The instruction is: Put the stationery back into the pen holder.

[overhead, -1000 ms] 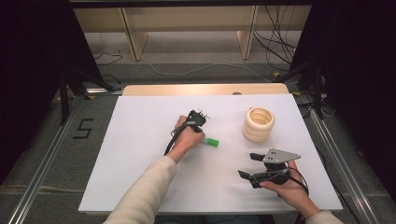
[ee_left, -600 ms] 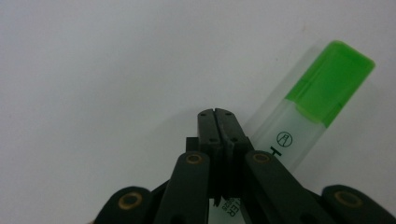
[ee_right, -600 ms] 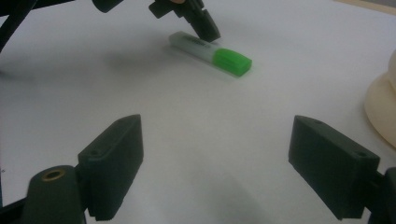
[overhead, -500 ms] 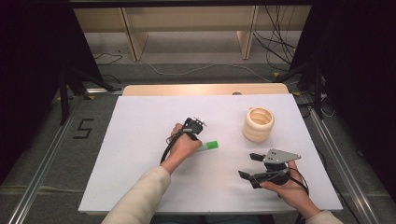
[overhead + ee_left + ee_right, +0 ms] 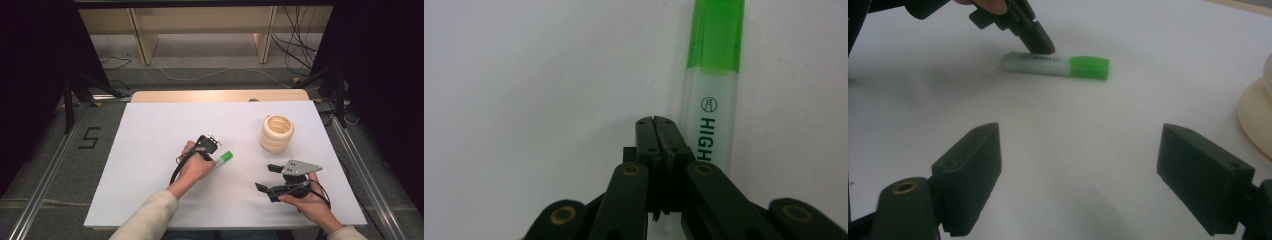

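Observation:
A highlighter (image 5: pixel 224 158) with a green cap and a translucent white barrel lies flat on the white table (image 5: pixel 150 150). My left gripper (image 5: pixel 210 152) points steeply down at it. In the left gripper view the jaws (image 5: pixel 657 122) are shut on nothing, their tips just left of the highlighter (image 5: pixel 713 100) barrel. In the right gripper view the left gripper's tips (image 5: pixel 1042 46) meet the barrel of the highlighter (image 5: pixel 1055 65) from behind. My right gripper (image 5: pixel 266 178) sits low at the front right, open and empty (image 5: pixel 1083 165), facing the highlighter.
A cream stack of rings (image 5: pixel 276 133) stands at the right of the table, and its edge (image 5: pixel 1255 115) shows at the right of the right gripper view. A wooden strip (image 5: pixel 220 95) runs along the table's far edge. Dark floor and metal rails lie on both sides.
The left hand has drawn back toward the person and tipped its gripper down beside the highlighter. The highlighter has barely shifted. The right gripper has stayed put.

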`<act>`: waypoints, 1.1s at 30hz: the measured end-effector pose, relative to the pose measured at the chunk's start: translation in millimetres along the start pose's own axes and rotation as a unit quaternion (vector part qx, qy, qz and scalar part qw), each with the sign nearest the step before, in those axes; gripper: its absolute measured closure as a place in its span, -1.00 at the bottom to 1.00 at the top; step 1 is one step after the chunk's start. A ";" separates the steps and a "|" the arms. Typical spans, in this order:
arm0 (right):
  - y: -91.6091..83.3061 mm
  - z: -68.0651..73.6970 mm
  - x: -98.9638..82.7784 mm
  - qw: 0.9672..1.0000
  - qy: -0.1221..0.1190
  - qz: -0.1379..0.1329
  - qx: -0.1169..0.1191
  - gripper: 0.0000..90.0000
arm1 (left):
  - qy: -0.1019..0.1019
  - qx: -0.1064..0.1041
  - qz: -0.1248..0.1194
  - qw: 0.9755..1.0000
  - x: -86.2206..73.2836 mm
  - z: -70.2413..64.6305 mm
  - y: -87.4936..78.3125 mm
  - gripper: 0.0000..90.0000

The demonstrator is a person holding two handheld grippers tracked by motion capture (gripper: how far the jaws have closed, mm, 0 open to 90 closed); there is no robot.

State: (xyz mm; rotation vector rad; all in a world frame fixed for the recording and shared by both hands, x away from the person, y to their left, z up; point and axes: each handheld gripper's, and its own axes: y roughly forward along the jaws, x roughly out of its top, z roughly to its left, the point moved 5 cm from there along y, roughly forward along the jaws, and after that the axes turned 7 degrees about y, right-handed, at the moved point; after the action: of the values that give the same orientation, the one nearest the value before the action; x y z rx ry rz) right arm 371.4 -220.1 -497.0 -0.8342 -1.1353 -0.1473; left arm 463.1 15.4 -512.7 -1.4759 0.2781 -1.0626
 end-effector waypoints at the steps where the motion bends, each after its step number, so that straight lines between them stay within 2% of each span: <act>1: 0.0 0.0 0.1 1.000 0.000 -0.001 0.000 -0.58 | 0.000 -0.001 -0.002 1.000 -0.5 -1.2 -0.2 0.99; 6: 0.1 0.2 0.2 1.000 -0.001 -0.001 0.000 -0.58 | 0.007 -0.002 -0.004 1.000 -1.6 0.5 -0.8 0.96; 12: -0.1 0.1 0.4 1.000 0.000 -0.001 0.001 -0.58 | 0.002 0.003 -0.023 1.000 -0.7 8.4 -7.0 0.80; 15: 0.0 0.0 0.3 1.000 0.001 -0.001 0.001 -0.58 | 0.005 -0.002 -0.039 0.999 4.0 13.1 -14.2 0.57; 18: 0.1 0.4 0.6 1.000 0.001 -0.001 0.001 -0.58 | 0.006 -0.017 -0.047 0.999 10.0 14.3 -19.8 0.25; 19: 0.1 0.4 0.6 1.000 0.001 -0.001 0.001 -0.58 | 0.006 -0.017 -0.053 0.998 12.1 14.4 -21.2 0.25; 20: 0.2 0.4 0.6 1.000 -0.001 -0.001 0.001 -0.58 | 0.007 -0.022 -0.049 0.999 13.5 13.6 -22.5 0.10; 21: 0.2 0.4 0.6 1.000 -0.001 -0.001 0.001 -0.58 | 0.010 -0.026 -0.043 0.999 14.6 11.7 -22.8 0.10; 22: 0.1 0.4 0.5 1.000 0.000 -0.001 0.000 -0.58 | 0.021 -0.032 -0.031 0.999 14.9 10.4 -23.3 0.00; 24: -0.2 0.2 0.4 1.000 -0.001 0.001 -0.001 -0.58 | 0.020 -0.042 -0.019 0.999 16.6 6.2 -21.7 -0.13; 25: 0.2 0.2 0.5 1.000 -0.001 -0.001 0.001 -0.58 | 0.033 -0.047 -0.005 0.998 16.5 5.3 -21.1 -0.18; 33: 0.3 -0.1 0.7 1.000 0.000 -0.001 0.001 -0.58 | 0.062 -0.086 0.043 0.993 19.9 -6.7 -10.8 -0.24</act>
State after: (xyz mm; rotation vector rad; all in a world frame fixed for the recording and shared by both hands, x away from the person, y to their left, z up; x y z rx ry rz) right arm 371.9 -219.8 -496.6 -0.8301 -1.1369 -0.1479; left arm 464.8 -0.7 -495.4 -1.5384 0.5282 -1.0843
